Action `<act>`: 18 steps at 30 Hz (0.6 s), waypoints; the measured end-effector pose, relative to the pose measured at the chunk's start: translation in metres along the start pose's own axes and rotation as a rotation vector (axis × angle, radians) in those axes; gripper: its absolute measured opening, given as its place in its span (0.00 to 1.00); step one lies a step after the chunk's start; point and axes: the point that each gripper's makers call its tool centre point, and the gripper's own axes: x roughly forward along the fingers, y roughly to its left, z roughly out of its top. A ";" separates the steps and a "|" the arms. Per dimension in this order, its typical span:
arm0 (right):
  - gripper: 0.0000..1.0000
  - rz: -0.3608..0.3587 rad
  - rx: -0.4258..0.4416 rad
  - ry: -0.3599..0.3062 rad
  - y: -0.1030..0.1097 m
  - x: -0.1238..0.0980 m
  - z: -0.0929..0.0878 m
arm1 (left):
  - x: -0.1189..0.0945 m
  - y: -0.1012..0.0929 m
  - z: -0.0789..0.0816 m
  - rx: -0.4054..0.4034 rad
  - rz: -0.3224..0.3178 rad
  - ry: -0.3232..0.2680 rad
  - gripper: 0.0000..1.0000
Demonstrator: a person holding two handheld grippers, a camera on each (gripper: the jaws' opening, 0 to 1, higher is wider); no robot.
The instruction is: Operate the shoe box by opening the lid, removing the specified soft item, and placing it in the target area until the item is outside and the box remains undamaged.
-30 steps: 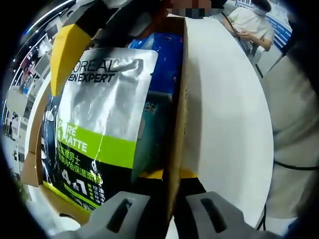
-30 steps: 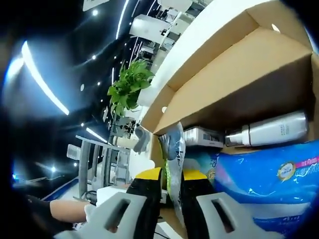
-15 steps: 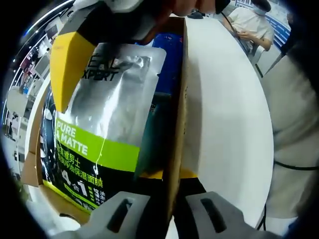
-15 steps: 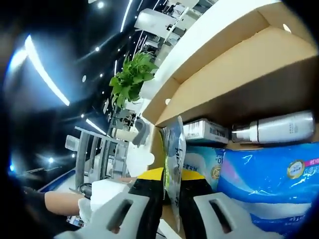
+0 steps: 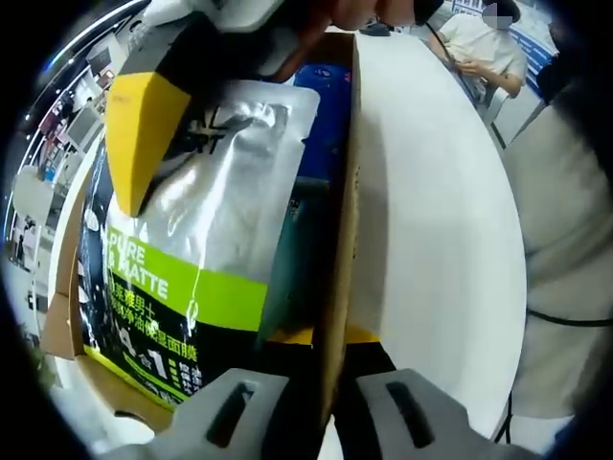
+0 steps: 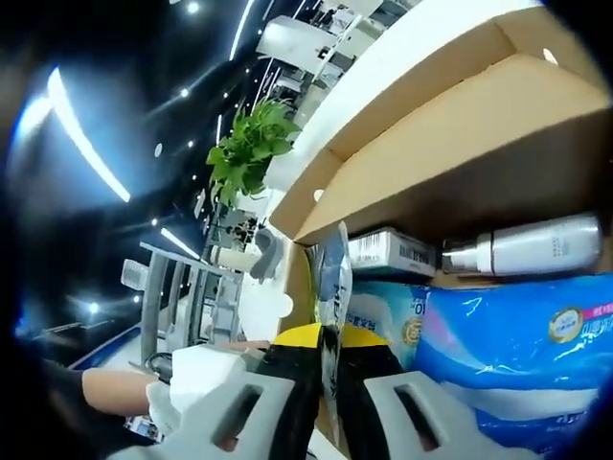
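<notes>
In the left gripper view, the left gripper [image 5: 316,407] has its fingers closed on the edge of the white-faced cardboard lid [image 5: 421,211], keeping the brown cardboard shoe box [image 5: 59,321] open; this grip should not bend the lid. In the right gripper view, the right gripper [image 6: 328,402] pinches the silver and green foil pouch [image 6: 334,278], half out of the box; it is best lifted straight, away from the white bottle [image 6: 522,244] and the blue plastic pack [image 6: 508,335].

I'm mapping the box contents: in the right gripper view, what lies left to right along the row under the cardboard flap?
Silver pouch edge held in the right gripper → small barcoded carton → white bottle.
</notes>
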 end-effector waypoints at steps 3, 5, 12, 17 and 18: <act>0.00 0.019 0.012 -0.003 0.005 -0.001 0.001 | 0.000 0.000 0.000 0.003 0.001 0.000 0.01; 0.00 0.021 0.007 -0.003 0.006 -0.001 0.001 | 0.000 0.000 0.000 0.004 0.000 0.000 0.01; 0.00 0.048 0.009 -0.006 0.014 -0.006 0.001 | 0.000 0.000 0.000 0.009 0.003 -0.001 0.01; 0.00 0.050 -0.010 -0.026 0.015 -0.018 0.010 | 0.000 0.000 0.000 0.010 0.003 0.000 0.01; 0.00 0.047 -0.010 -0.024 0.014 -0.020 0.011 | 0.000 0.000 0.000 0.010 0.001 0.001 0.01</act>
